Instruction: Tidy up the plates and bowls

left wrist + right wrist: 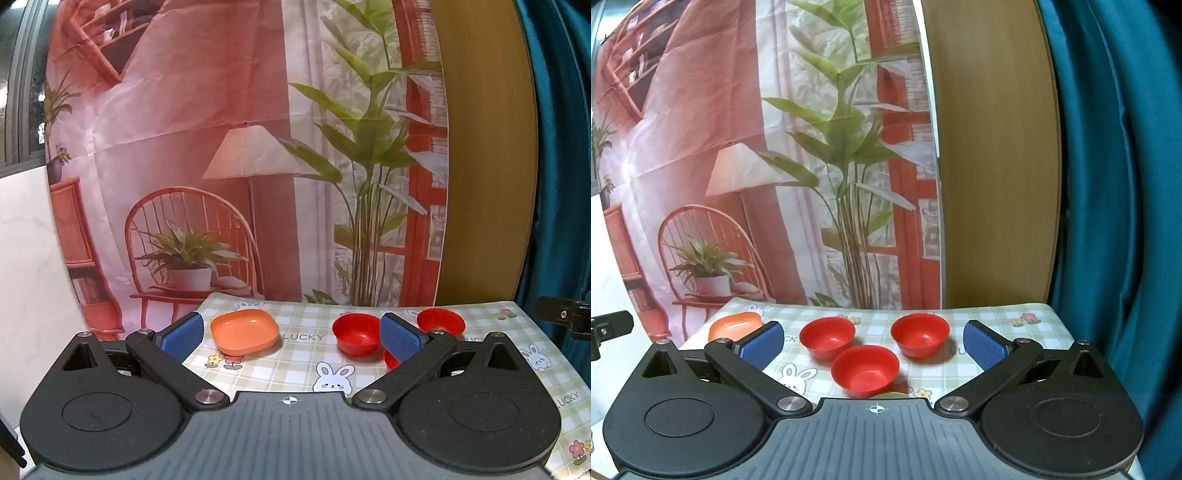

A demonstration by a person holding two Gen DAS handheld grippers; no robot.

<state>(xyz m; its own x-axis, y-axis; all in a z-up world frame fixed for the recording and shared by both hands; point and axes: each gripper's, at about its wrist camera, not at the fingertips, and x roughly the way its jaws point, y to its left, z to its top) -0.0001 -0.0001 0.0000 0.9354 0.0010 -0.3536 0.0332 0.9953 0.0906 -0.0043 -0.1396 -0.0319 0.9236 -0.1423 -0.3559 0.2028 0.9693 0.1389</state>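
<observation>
On the bench (997, 317), covered with a checked bunny cloth (295, 369), sit three red bowls and one orange plate. My left tool (291, 336) is wide open and holds nothing. My right tool (873, 341) is wide open too, with nothing in its grip. From my right tool I see the near red bowl (865, 371) in the middle, close to me. The left red bowl (827, 338) and the right red bowl (919, 334) sit a bit farther back, each apart from the others. The orange plate (244, 332) rests far to the left, well apart from the bowls. All the bowls stand upright and look empty. Behind the bench hangs a picture curtain (221, 147) with a chair and plants.
</observation>
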